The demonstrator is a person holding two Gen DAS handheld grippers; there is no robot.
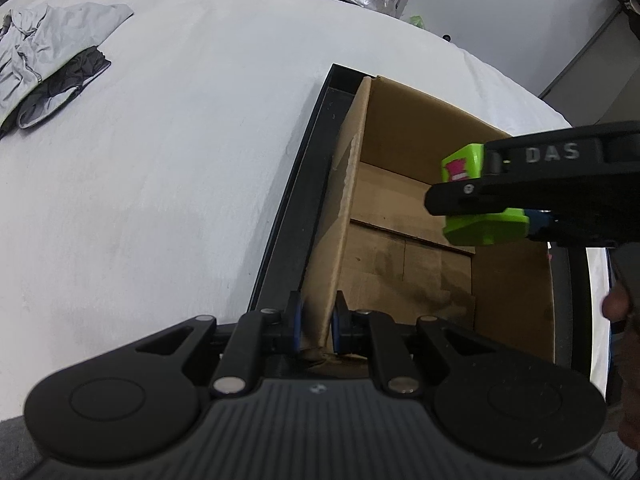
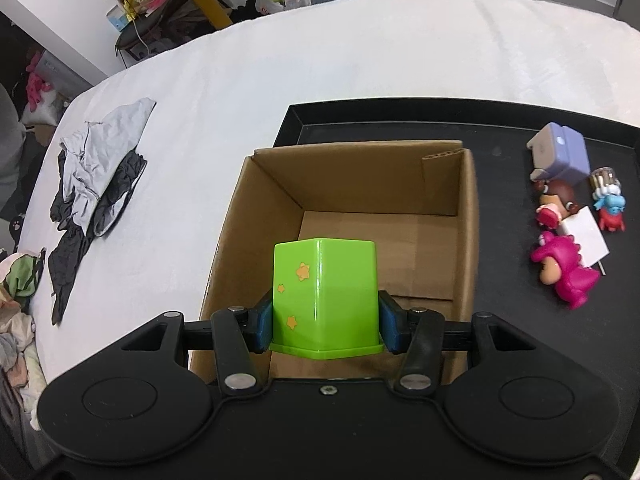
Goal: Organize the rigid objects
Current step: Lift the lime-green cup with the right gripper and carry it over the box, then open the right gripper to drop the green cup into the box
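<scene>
An open cardboard box (image 2: 466, 216) stands at the left end of a black tray (image 2: 400, 120). My right gripper (image 2: 326, 326) is shut on a bright green cup (image 2: 324, 292) with orange stars, held above the box's near part. In the left wrist view the same green cup (image 1: 462, 164) hangs over the box between the right gripper's black fingers (image 1: 456, 196). My left gripper (image 1: 317, 326) is shut on the cardboard box's left wall (image 1: 344, 200) at its near corner. The box inside looks bare.
Small toys lie on the tray right of the box: a lilac box (image 2: 560, 152), a pink dinosaur figure (image 2: 568, 272), a brown-haired figure (image 2: 556, 200), a blue and red figure (image 2: 610, 208). Grey and black clothes (image 2: 92, 184) lie on the white tablecloth (image 1: 160, 160). A person's hand (image 1: 618, 306) shows at the right edge.
</scene>
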